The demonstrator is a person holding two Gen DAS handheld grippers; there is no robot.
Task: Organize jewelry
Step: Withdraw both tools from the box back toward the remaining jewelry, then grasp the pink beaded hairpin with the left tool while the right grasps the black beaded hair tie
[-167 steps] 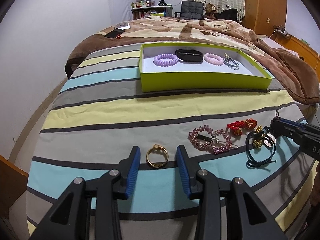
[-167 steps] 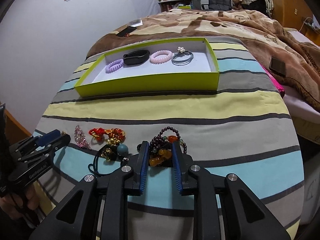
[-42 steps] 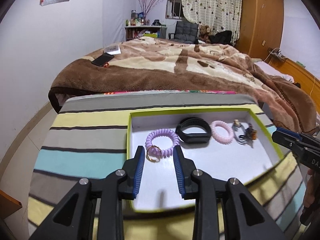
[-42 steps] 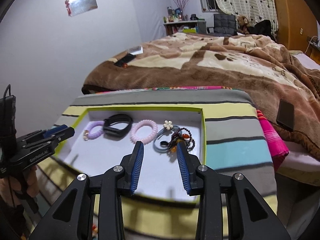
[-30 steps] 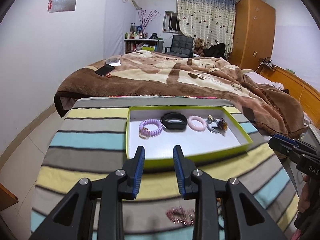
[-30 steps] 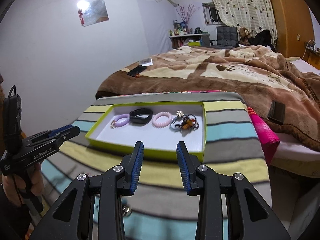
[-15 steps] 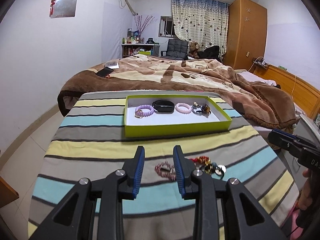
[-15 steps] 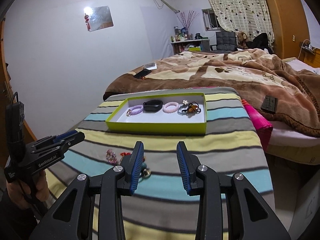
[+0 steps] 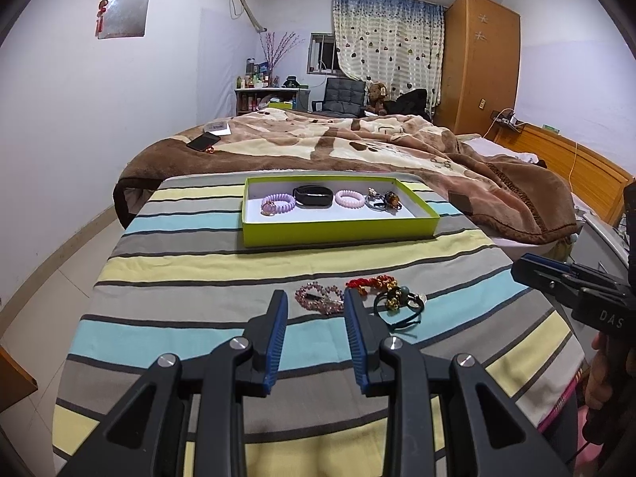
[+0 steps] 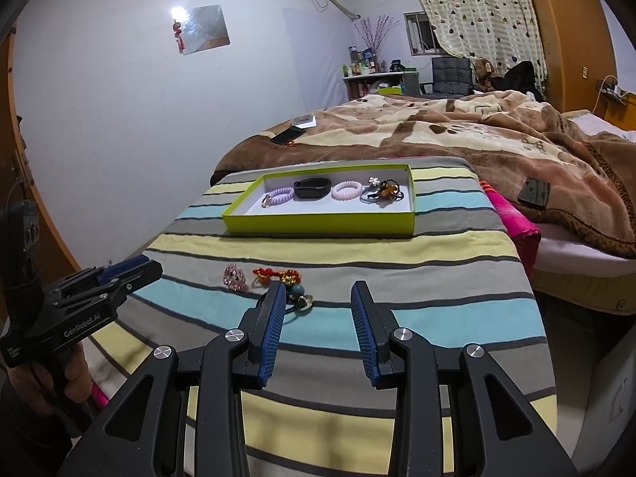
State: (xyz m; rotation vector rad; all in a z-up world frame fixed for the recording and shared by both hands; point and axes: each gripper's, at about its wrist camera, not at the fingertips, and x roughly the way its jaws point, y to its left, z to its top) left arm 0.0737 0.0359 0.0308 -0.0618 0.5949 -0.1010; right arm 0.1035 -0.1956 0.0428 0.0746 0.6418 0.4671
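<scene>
Left gripper: we held it with fingers apart, empty, above the striped cloth.
Right gripper: we kept it spread wide, empty.
Tray: it held five pieces, including a black band.
Loose jewelry: pink bracelet, red charm and black cord lay near our fingertips.

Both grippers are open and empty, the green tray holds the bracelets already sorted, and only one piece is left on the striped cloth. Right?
Not quite: the left wrist view shows three pieces left on the striped cloth, a pink beaded bracelet, a red bracelet and a dark cord piece. The rest holds.
</scene>
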